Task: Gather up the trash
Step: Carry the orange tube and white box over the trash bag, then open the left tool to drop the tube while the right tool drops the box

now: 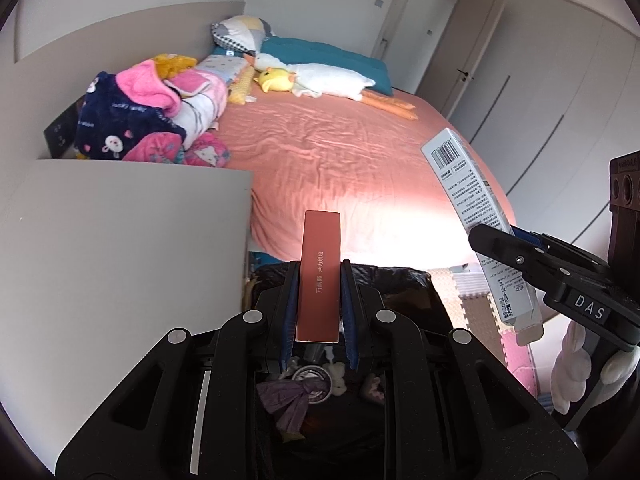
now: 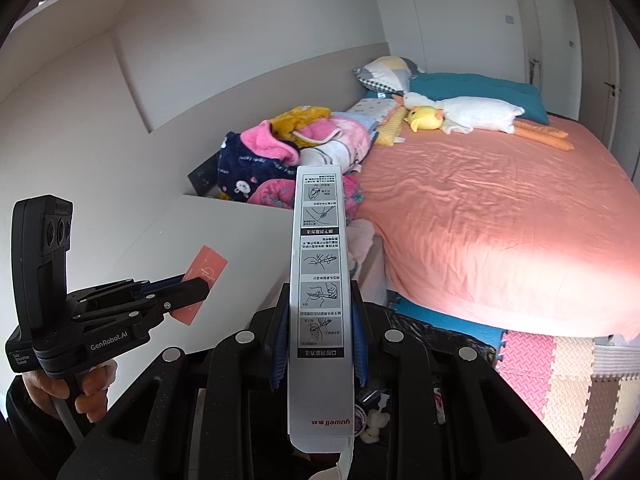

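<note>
My left gripper (image 1: pixel 320 269) is shut on a flat orange-red box (image 1: pixel 321 240), which stands upright between the blue pads. It hangs over a bin lined with a black bag (image 1: pixel 404 280) that holds a purple wrapper (image 1: pixel 290 400) and a round lid. My right gripper (image 2: pixel 320 289) is shut on a long white thermometer box (image 2: pixel 318 248) with printed drawings. In the left wrist view that white box (image 1: pixel 468 192) slants at the right, clamped by the right gripper (image 1: pixel 498 242). The right wrist view shows the left gripper (image 2: pixel 192 286) at the left with the orange box (image 2: pixel 206 270).
A bed with a salmon sheet (image 1: pixel 340 152) lies ahead, with plush toys (image 1: pixel 320 78) and a pile of clothes (image 1: pixel 152 120) at its head. A white cabinet top (image 1: pixel 120 240) stands left of the bin. Foam floor mats (image 2: pixel 568 376) lie to the right, and wardrobe doors (image 1: pixel 540 100) beyond.
</note>
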### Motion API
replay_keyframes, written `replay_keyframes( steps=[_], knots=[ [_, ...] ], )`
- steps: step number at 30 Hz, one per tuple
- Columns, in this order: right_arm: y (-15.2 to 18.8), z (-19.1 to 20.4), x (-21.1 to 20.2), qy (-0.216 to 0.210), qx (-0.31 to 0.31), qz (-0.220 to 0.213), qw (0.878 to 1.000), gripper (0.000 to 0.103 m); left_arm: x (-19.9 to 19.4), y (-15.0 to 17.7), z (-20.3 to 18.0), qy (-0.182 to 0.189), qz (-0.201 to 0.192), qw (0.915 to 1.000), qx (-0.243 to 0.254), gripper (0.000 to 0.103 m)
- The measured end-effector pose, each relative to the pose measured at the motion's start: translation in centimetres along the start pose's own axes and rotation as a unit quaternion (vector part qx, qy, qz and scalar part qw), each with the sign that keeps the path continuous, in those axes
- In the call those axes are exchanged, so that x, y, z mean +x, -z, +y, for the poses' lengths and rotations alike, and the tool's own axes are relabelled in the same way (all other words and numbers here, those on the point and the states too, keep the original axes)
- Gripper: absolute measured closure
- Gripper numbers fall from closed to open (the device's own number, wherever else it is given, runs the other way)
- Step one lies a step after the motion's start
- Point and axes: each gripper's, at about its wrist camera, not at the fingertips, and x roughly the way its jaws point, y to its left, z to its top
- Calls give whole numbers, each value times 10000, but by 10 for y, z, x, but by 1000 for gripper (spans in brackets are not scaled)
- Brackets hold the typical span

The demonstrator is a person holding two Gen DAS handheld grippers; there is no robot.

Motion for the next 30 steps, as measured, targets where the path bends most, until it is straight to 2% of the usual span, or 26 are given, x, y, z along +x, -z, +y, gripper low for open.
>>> replay_keyframes(
  steps=[16, 17, 18, 19, 20, 22, 30],
  knots=[
    [12, -42, -28, 429, 419, -112, 9981, 75, 24, -8, -43, 501, 311, 9970, 503, 83],
    [12, -42, -29, 475, 448, -137, 9978, 63, 27, -7, -44, 546, 401, 9962, 545, 78],
    [13, -44, -34, 550, 493, -227, 9970, 54, 29, -6, -46, 450, 479, 9961, 592, 51],
    [13, -44, -36, 605, 519, -317, 9963, 35, 30, -5, -47, 310, 481, 9964, 618, 29],
    [14, -44, -41, 665, 548, -426, 9954, 27, 30, -4, -48, 154, 432, 9969, 640, 7],
    [14, -45, -47, 654, 579, -572, 9945, 27, 26, -2, -47, 65, 265, 9977, 623, 7],
    [14, -45, -48, 676, 583, -574, 9944, 26, 26, -3, -38, -180, 305, 9989, 302, 7]
  ],
)
